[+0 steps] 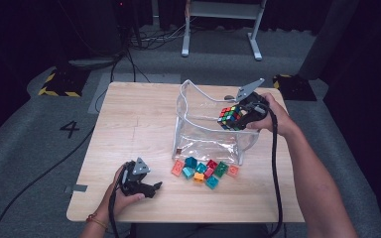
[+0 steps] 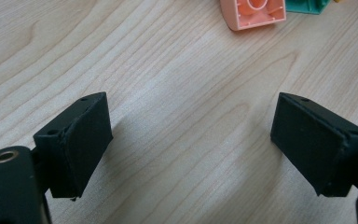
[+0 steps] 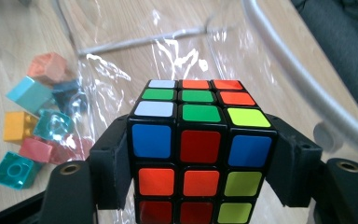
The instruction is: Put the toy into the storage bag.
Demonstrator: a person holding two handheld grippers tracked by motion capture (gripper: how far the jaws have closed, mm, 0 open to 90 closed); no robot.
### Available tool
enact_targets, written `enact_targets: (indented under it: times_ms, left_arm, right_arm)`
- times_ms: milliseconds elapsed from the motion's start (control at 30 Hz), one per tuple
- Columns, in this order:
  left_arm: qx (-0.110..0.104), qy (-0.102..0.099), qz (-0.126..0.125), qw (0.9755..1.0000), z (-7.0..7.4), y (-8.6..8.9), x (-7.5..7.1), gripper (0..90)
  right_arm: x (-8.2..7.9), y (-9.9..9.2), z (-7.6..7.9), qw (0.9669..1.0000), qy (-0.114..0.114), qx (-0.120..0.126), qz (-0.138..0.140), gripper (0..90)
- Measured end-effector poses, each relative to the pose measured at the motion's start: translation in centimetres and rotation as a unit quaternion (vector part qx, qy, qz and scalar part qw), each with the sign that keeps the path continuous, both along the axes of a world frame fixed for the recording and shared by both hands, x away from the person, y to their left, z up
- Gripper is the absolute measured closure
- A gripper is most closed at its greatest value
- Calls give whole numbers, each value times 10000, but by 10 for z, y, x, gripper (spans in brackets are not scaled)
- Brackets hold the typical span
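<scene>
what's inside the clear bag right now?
The clear bag looks empty; bare table shows through it. The cube, clamped in the right gripper, hangs over its opening. The coloured bricks lie outside, in front. The cube hides part of the bag's floor.

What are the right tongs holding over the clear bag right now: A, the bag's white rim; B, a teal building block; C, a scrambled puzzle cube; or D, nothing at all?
C: in the right gripper view the right tongs press both black pads against the sides of the puzzle cube, and the high view shows it above the clear bag.
</scene>
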State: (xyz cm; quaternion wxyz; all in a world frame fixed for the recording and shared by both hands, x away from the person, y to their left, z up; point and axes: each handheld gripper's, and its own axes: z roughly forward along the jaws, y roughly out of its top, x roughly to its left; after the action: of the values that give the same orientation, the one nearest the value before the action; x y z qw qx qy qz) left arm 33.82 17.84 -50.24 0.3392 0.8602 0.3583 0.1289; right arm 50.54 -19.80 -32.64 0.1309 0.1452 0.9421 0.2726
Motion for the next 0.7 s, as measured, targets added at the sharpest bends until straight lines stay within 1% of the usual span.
enact_targets:
  times_ms: [33, 100, 133, 167, 200, 267, 300, 333, 400, 467, 567, 600, 700]
  left_arm:
    - [-5, 3, 13, 10000, 0, 0, 0, 125]
    - [-1, 2, -2, 10000, 0, 0, 0, 125]
    - [18, -18, 2, 10000, 0, 0, 0, 125]
    - [12, -12, -3, 10000, 0, 0, 0, 125]
    - [13, -14, -2, 10000, 0, 0, 0, 125]
    - [16, -16, 0, 10000, 0, 0, 0, 125]
    - [17, -15, 2, 10000, 0, 0, 0, 125]
    - [14, -17, 3, 10000, 0, 0, 0, 125]
    - [0, 1, -3, 10000, 0, 0, 0, 125]
    - [9, -7, 0, 10000, 0, 0, 0, 125]
    - [4, -5, -1, 10000, 0, 0, 0, 125]
    - [-1, 2, -5, 10000, 0, 0, 0, 125]
    - [2, -2, -2, 10000, 0, 0, 0, 125]
  right_arm:
    - [1, -1, -3, 10000, 72, 34, -25, 334]
    - [2, -2, -5, 9999, 121, -80, -34, 334]
    - [3, -3, -6, 9999, 105, -123, -11, 334]
    - [4, -4, -5, 9997, 77, -217, 18, 333]
    - [5, -5, -6, 9997, 106, -213, 34, 333]
    - [6, -7, -6, 9994, 166, -317, -37, 333]
    - [6, -7, -6, 9990, 163, -419, -46, 333]
    - [6, -8, -7, 9988, 211, -446, -67, 333]
    - [6, -9, -7, 9974, 257, -660, -91, 333]
    - [6, -9, -8, 9969, 257, -735, -72, 333]
    - [3, -11, -8, 9969, 302, -715, -101, 333]
    - [4, -11, -9, 9975, 234, -669, -56, 333]
    - [3, -12, -9, 9977, 227, -624, -109, 332]
